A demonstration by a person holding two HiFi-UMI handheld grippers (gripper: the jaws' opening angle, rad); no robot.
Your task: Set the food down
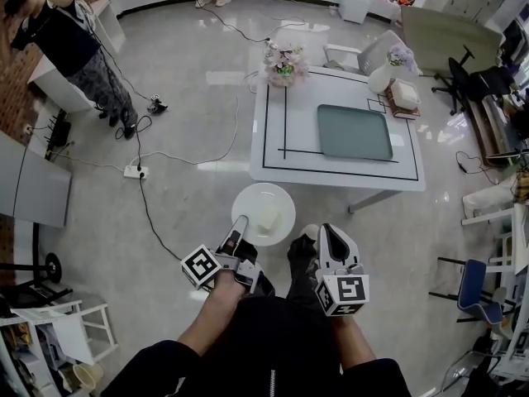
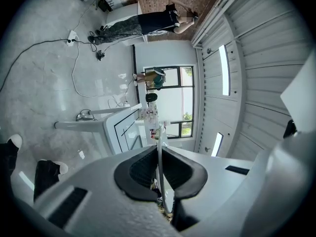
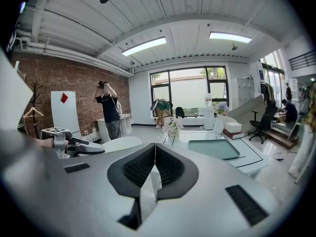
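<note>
- Head view: food [image 1: 269,217], a pale block, lies loose on a white plate [image 1: 246,195] that is carried in the air, short of the white surface [image 1: 273,147]. The left gripper [image 1: 240,228] has the plate by its near rim only; the right gripper [image 1: 334,236] hangs beside it, apart from the plate. With one grip at the edge, I judge that a tilt could slide the block off the far side.
- Head view, containers: an empty teal tray [image 1: 355,131] sits on the surface, and a flower pot [image 1: 283,66] stands at its far left corner. The plate holds only the block.
- Left gripper view: the fingers [image 2: 140,169] are clamped on the plate's thin rim [image 2: 159,132], seen edge-on. So narrow a bite could let the plate pivot or slip if it is set down hard. The surface [image 2: 121,127] lies ahead, well apart.
- Right gripper view: the fingers [image 3: 138,169] are pressed together with nothing between them, so this gripper gives the plate [image 3: 121,143] no support. The tray [image 3: 215,148] shows empty here too.
</note>
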